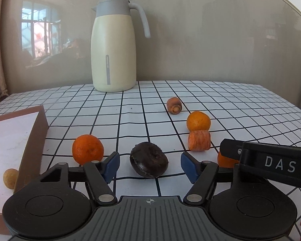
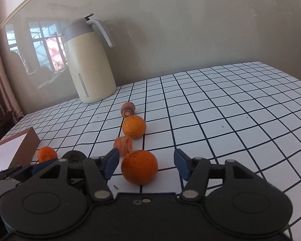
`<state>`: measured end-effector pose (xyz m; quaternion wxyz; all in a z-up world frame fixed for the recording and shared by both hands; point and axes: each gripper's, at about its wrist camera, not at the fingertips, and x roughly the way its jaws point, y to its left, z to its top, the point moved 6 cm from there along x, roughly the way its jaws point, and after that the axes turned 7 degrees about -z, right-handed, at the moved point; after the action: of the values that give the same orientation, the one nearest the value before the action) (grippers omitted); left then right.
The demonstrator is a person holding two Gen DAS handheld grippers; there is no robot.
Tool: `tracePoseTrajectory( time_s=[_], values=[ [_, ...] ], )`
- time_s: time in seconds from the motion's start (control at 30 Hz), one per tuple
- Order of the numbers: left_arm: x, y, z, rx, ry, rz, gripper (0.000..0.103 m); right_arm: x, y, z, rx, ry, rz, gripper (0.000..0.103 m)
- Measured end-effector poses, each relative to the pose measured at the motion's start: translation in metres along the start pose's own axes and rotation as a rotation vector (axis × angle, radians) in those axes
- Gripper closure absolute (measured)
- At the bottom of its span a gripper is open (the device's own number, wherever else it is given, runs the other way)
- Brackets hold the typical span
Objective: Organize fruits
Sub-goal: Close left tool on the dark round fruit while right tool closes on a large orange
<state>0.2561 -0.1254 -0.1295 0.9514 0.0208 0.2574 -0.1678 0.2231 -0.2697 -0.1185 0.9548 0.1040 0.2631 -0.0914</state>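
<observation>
A dark, wrinkled round fruit [image 1: 149,161] lies on the checked tablecloth between the blue pads of my left gripper [image 1: 149,166]. The jaws stand open, with a gap on each side of the fruit. My right gripper [image 2: 146,163] is open around an orange [image 2: 139,166]; its left pad is close to the peel but not pressing. Another orange [image 1: 87,149] sits left of the dark fruit. A third orange [image 2: 134,126] lies farther back, with a ridged carrot chunk [image 2: 123,145] in front of it and a second carrot piece [image 2: 128,109] behind it.
A brown-edged box with a white top [image 1: 14,140] lies at the left, with a small yellowish ball [image 1: 10,177] at its near side. A cream and grey thermos jug [image 1: 114,46] stands at the back by the wall. The right gripper's black housing [image 1: 271,164] crosses the left wrist view at the right.
</observation>
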Motion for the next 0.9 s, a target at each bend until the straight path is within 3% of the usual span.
tracePoseTrajectory(
  time_s=[0.33,0.47,0.53,0.6,0.63,0.9],
  values=[
    [0.005,-0.001,0.000,-0.010,0.034,-0.016,0.040,0.008,0.000,-0.003,0.066,0.046,0.015,0.064],
    [0.007,-0.004,0.003,0.004,0.028,-0.017,0.040,0.009,-0.004,-0.002,0.086,0.051,0.019,0.064],
    [0.008,-0.004,0.002,0.004,0.038,-0.021,0.044,0.010,-0.005,-0.003,0.103,0.064,0.032,0.064],
    [0.009,-0.006,0.001,0.018,0.041,-0.016,0.059,0.012,-0.002,-0.004,0.103,0.078,0.042,0.065],
    [0.009,-0.007,0.001,0.028,0.041,-0.015,0.061,0.011,0.000,-0.004,0.092,0.079,0.044,0.067],
    [0.004,-0.005,-0.001,0.009,0.029,-0.030,0.062,0.007,0.003,-0.004,0.085,0.070,0.058,0.071]
  ],
)
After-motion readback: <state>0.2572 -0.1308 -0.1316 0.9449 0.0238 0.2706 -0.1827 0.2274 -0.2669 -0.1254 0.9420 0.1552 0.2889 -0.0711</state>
